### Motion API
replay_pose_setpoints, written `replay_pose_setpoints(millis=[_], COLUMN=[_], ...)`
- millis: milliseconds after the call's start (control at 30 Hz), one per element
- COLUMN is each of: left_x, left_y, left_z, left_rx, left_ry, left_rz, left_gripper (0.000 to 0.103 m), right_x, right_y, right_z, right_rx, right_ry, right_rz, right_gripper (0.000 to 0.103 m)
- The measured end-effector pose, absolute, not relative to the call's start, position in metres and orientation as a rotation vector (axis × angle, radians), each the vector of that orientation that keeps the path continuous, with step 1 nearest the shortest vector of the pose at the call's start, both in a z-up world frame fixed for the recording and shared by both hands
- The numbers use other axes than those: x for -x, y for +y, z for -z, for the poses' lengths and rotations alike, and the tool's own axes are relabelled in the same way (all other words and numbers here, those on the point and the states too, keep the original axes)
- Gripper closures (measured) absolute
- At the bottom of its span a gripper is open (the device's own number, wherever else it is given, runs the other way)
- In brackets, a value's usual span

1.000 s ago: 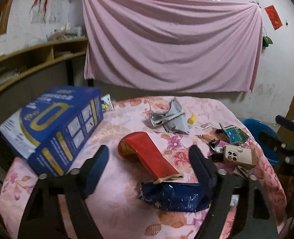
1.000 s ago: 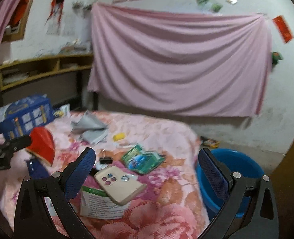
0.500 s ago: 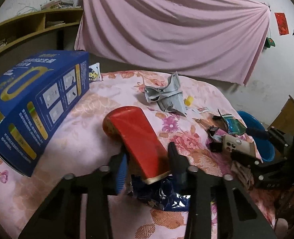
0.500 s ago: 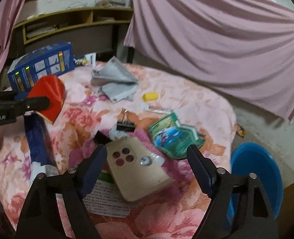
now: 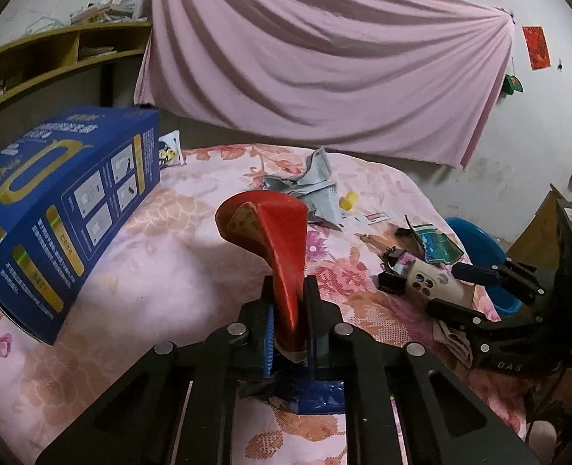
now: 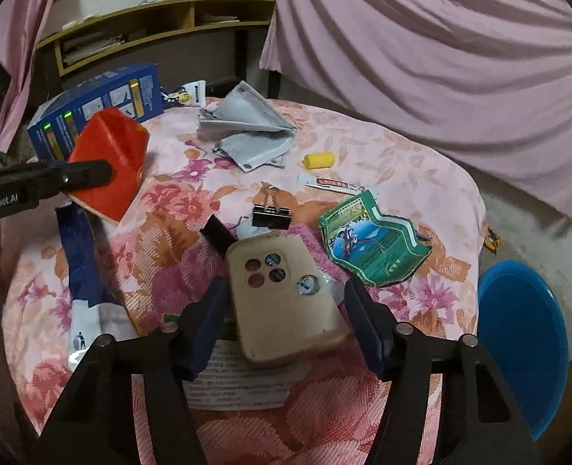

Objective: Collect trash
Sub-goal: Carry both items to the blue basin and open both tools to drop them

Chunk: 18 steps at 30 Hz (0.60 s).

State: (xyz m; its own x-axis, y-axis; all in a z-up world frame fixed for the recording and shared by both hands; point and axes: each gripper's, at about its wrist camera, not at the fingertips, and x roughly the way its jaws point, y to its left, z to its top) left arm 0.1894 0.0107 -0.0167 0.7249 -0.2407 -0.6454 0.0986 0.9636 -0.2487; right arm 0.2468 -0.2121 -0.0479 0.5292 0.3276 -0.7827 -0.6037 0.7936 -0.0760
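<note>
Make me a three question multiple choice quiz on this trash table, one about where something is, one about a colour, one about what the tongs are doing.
1. Where is the blue bin?
A. On the table
B. Off the table's edge, on the floor
C. On the shelf

2. What colour is the small cylinder beside the grey mask?
A. Yellow
B. Green
C. White

3. What are the left tongs doing?
A. Hanging open over bare cloth
B. Pinching the binder clip
C. Closing on the red wrapper

Answers:
1 B, the bin sits below the tablecloth's edge.
2 A, it is plainly yellow.
3 C, the wrapper's end is squeezed between the pads.
</note>
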Motion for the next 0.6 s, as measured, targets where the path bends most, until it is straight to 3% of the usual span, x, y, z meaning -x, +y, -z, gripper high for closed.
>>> replay_pose_setpoints(millis=[400, 600], left_x=[-0.18, -0.18], left_y=[-0.004, -0.02], left_z=[0.007, -0.004], left_rx=[0.176, 0.148], left_ry=[0.643, 0.578], left_rz=[0.232, 0.256], left_gripper=[0.094, 0.094], right_x=[-0.228, -0.214], right_y=[-0.212, -0.219], right_z=[0.039, 0.016], right_rx=[0.379, 0.317], right_ry=[0.753, 0.597], right_rz=[-0.529, -0.462], right_gripper=[0.049, 0.049])
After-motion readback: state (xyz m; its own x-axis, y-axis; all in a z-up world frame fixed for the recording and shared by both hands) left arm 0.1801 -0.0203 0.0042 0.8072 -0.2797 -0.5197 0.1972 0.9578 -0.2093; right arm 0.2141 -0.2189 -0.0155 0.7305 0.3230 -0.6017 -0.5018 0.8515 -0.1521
